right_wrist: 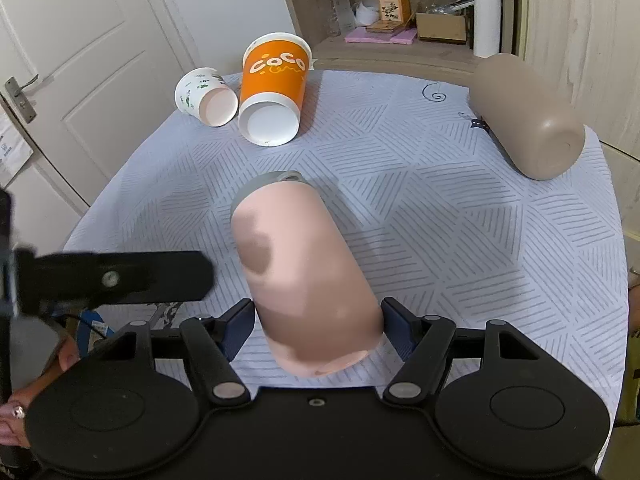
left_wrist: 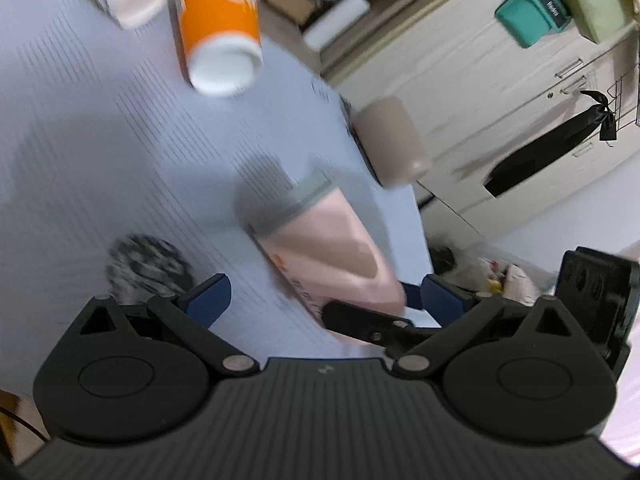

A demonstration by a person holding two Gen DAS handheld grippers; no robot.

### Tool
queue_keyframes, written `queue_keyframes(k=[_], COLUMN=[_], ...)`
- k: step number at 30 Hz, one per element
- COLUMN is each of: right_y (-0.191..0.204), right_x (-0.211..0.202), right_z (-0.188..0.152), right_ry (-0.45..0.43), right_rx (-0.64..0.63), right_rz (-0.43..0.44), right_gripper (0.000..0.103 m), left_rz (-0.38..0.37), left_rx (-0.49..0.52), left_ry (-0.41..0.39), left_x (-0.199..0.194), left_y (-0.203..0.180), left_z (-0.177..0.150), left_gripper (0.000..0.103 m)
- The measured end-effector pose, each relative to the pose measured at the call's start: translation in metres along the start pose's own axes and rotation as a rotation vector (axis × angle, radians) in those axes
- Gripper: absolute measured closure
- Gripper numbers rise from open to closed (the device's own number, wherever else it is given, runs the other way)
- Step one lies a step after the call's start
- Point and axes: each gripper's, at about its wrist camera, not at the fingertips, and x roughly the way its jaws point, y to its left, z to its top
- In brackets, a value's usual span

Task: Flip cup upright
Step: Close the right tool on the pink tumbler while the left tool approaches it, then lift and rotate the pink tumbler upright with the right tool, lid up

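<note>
A pink cup with a grey lid is tilted, lid end down on the pale patterned tablecloth, base toward me. My right gripper is shut on its base end, one blue pad on each side. In the blurred left wrist view the same pink cup lies ahead, with the right gripper's fingers beside it. My left gripper is open and empty, just left of the cup; part of it shows in the right wrist view.
An orange paper cup and a white printed paper cup lie on their sides at the far side. A tan bottle lies on its side at the right edge. A shelf with clutter stands behind the table.
</note>
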Motion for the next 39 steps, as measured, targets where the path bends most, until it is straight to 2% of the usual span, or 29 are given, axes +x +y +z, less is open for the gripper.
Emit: queue_keyframes(k=[4,11,15,19,23,25,29,34,39], right_y=[-0.001,0.001,0.001,0.002,0.002,0.004,0.008,0.005,0.006], right_x=[-0.001,-0.001,0.001,0.007,0.016,0.019,0.016,0.015,0.017], right_z=[0.002,0.017,0.031,0.039,0.042,0.041,0.037,0.038,0.037], right_ry=[0.009,0.049,0.06,0.075,0.125,0.147,0.14,0.139,0.138], right_rx=[-0.058,-0.235,-0.288,-0.322,-0.33,-0.337,-0.328,-0.255,-0.214], right_rz=[0.019,0.029,0.058,0.067,0.081,0.09,0.075,0.084,0.076], right_gripper=[0.026,0.024,0.022,0.022,0.025,0.034,0.035,0.035,0.035], left_rz=[0.014,0.006,0.011,0.01,0.021,0.026,0.028,0.039,0.031], left_rx=[-0.012,-0.118,-0.063,-0.103,-0.095,-0.09,-0.082,-0.061,0.003], left_ry=[0.009,0.051,0.053,0.054,0.029,0.019,0.019,0.025,0.019], left_x=[0.014,0.034,0.037,0.045,0.043,0.042,0.041,0.041,0.04], left_y=[-0.007,0.0,-0.008,-0.003,0.0,0.001,0.001,-0.001,-0.004], left_z=[0.005,0.012,0.02,0.021,0.019,0.018,0.02,0.021,0.017], left_gripper=[0.004,0.013,0.013,0.019,0.028,0.031,0.032,0.032,0.031])
